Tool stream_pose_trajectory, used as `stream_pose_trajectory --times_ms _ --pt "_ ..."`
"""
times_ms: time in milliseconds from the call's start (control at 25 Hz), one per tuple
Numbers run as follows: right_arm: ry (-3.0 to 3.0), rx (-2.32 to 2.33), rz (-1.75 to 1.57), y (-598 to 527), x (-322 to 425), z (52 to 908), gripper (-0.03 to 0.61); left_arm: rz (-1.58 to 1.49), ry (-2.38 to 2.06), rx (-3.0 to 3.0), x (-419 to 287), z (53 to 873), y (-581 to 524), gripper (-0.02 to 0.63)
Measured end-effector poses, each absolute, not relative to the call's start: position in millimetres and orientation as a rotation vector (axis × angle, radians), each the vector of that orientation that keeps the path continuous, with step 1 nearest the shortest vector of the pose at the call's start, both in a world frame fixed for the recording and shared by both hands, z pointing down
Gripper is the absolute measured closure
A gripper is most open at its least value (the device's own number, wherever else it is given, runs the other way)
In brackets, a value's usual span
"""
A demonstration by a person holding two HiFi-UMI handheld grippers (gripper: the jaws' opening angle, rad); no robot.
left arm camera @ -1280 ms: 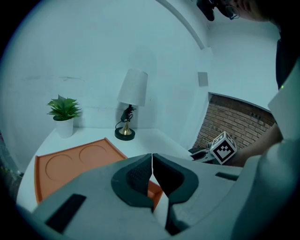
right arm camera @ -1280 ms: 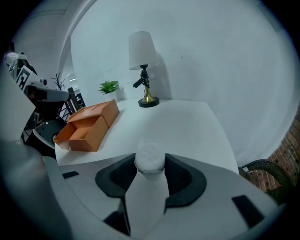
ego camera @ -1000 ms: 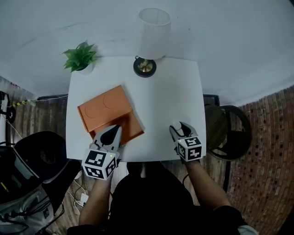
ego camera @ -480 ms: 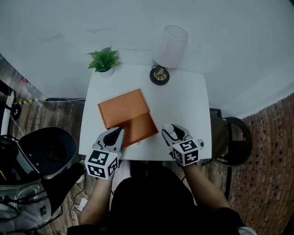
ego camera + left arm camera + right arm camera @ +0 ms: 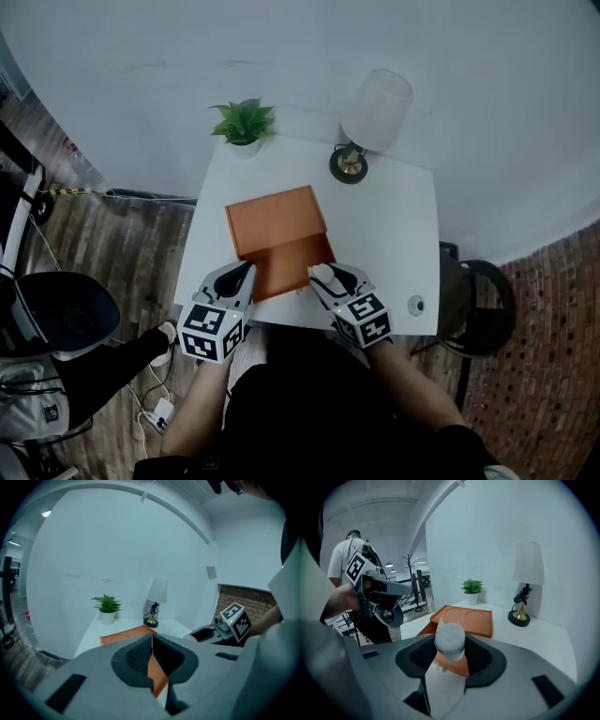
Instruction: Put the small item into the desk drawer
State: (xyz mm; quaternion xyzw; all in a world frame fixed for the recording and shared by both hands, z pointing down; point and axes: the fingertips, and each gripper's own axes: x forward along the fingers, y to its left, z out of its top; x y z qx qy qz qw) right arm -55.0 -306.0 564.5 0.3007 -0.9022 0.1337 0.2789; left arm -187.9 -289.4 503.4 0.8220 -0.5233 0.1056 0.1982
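Note:
An orange drawer unit (image 5: 275, 217) lies on the white desk (image 5: 394, 244), its drawer (image 5: 295, 265) pulled out toward me. My right gripper (image 5: 328, 276) hovers at the drawer's front right corner. It is shut on a small round white item (image 5: 450, 641), which sits between the pads in the right gripper view. My left gripper (image 5: 242, 274) rests at the drawer's front left corner with its jaw tips together (image 5: 152, 641). Orange shows through the gap below the tips. Whether they pinch the drawer wall I cannot tell.
A potted plant (image 5: 244, 124) and a white-shaded lamp (image 5: 373, 114) stand at the desk's back edge. A small round grey thing (image 5: 415, 304) lies near the front right corner. A black chair (image 5: 480, 298) stands to the right, and dark bags (image 5: 56, 314) on the wooden floor to the left.
My right gripper has moved left along the desk's front edge to the drawer, carrying the white item. The left gripper stays at the drawer's corner. The head view has shifted.

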Motion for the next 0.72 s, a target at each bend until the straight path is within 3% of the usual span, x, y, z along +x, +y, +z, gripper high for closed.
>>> stream_pose_trajectory --times_ms 720 --pt "-2.411 0.388 0.367 -338 -135 613 0.399 0.323 -1.601 2.059 -233 537 -301 0.598"
